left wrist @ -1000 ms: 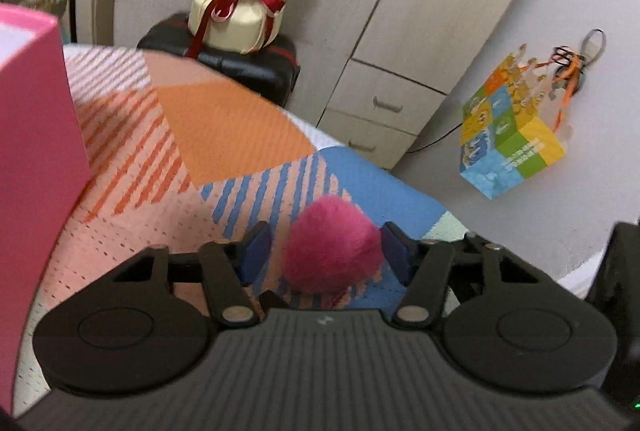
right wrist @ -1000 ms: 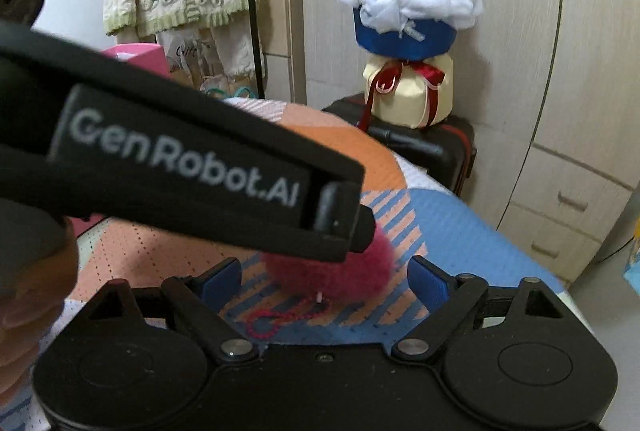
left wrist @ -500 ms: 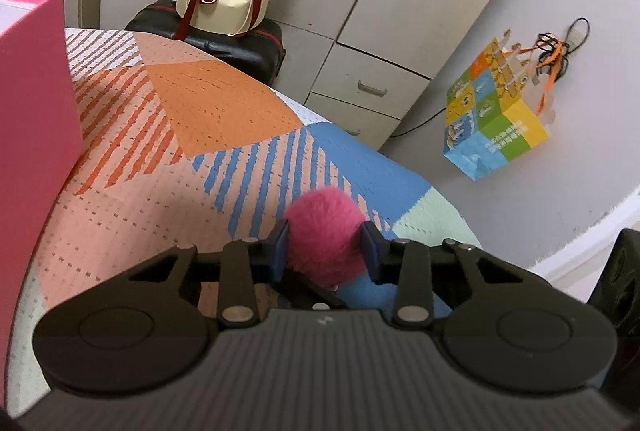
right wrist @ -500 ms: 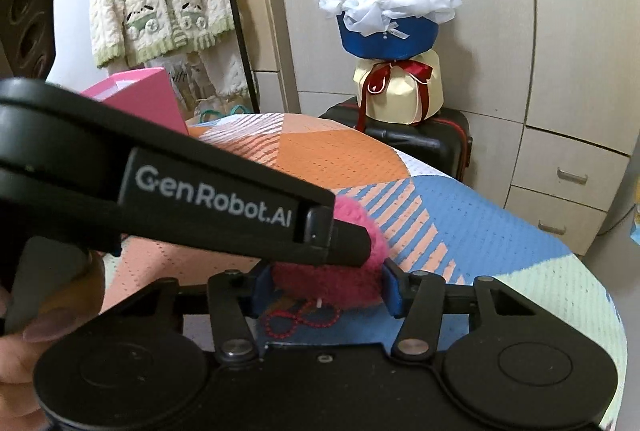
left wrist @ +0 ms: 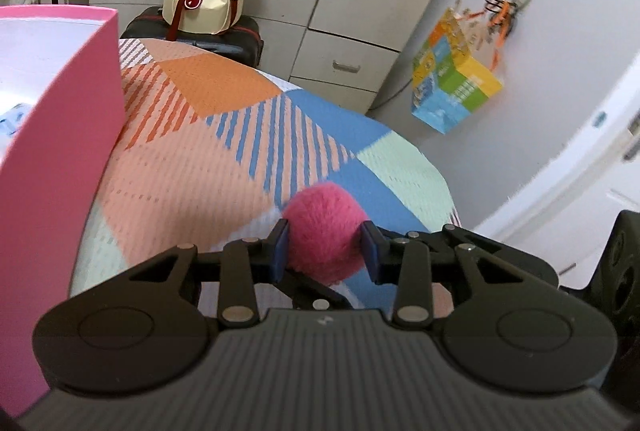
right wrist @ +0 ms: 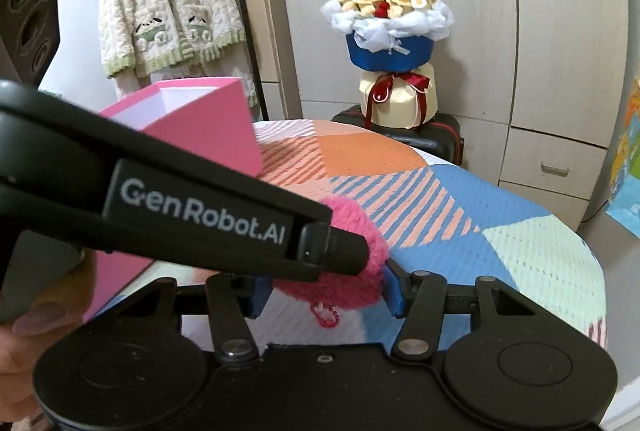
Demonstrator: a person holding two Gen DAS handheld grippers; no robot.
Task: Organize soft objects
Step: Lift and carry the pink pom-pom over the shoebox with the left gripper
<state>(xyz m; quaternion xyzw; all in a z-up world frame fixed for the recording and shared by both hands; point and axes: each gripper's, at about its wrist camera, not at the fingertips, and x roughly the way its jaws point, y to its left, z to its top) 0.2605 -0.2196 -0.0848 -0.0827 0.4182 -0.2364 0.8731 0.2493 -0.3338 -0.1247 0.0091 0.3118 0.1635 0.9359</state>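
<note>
Left gripper (left wrist: pixel 325 249): blue pads pressed into both sides of the pink pom-pom (left wrist: pixel 323 229); its jaws closed in within the last second and now stand narrowly apart.
Right gripper (right wrist: pixel 326 291): jaws about half closed on the same pom-pom from the other side, having just closed in; a small red bead chain (right wrist: pixel 326 315) dangles under the ball.
Pom-pom: held by both grippers above the patterned cloth (left wrist: pixel 208 159), not resting on it.
Pink box (left wrist: pixel 60 159): open, on the cloth, at the left.
Background: a bouquet (right wrist: pixel 390 43) on a black suitcase (right wrist: pixel 432 137).
</note>
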